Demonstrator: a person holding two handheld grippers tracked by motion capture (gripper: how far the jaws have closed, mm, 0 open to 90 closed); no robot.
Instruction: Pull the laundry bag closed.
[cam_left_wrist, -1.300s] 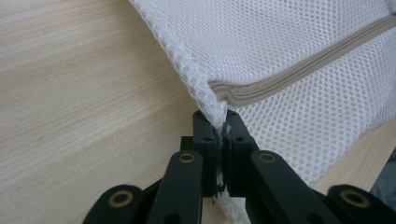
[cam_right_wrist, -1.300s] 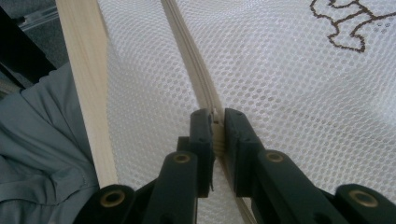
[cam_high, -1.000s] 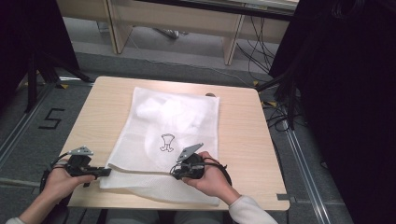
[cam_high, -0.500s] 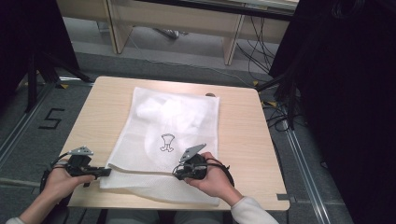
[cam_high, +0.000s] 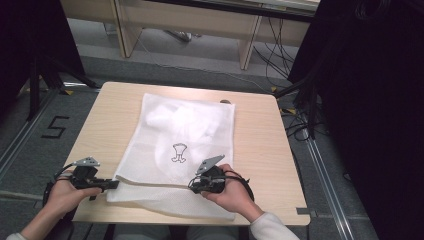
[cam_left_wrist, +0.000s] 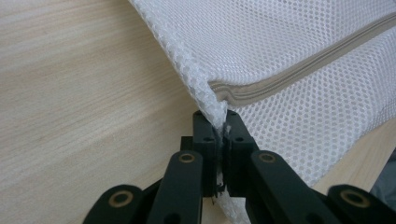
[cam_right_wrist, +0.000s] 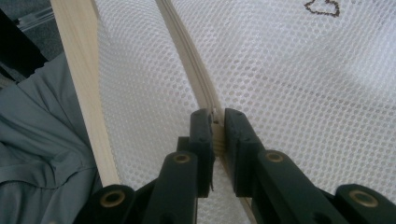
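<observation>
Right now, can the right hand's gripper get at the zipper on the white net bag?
Probably yes. The right gripper is already at the zipper, its jaws closed on the beige strip along the mesh bag. Nothing lies between them; the left gripper pinches the bag's corner, off to the side.

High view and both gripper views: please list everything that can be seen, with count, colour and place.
white mesh laundry bag: one, white with a small dark printed mark, flat on the middle of the table, its near edge folded over
beige zipper: one, beige, running along the bag's near part
light wooden table: one, pale wood, centre of the high view
grey floor with a painted 5: dark grey, left of the table
black cables: several, on the floor at the right
left gripper: one, black, shut on the bag's corner
right gripper: one, black, shut on the zipper
hands: two, at the near table edge
</observation>
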